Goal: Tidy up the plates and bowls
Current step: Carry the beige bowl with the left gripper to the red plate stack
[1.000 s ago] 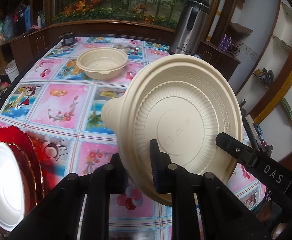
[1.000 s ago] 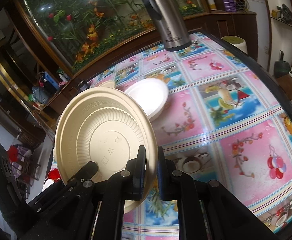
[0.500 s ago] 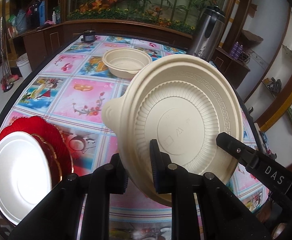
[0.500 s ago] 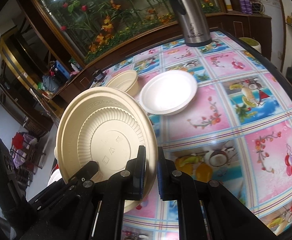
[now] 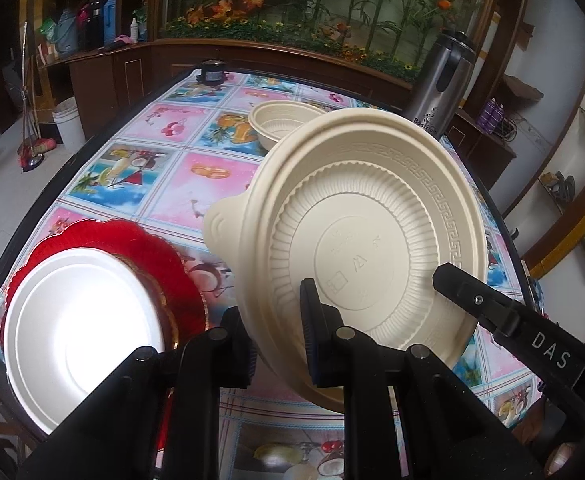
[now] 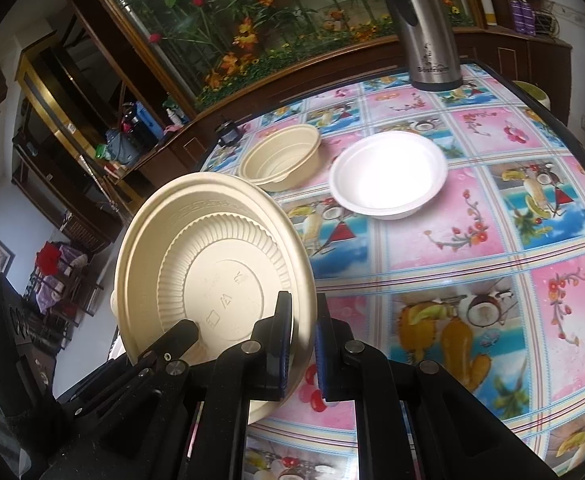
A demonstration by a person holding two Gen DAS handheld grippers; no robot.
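Bowl between grippers (both clamped)

Both are clamped down tight right now. The left hand-held gripper comes in from 6 o'clock, angled downward, jaws pinched on the rim of the beige bowl, which stands tilted on edge. The right hand-held gripper also enters from 6 o'clock and grips the same rim from the other side. In the left view it pokes in from 4 o'clock.
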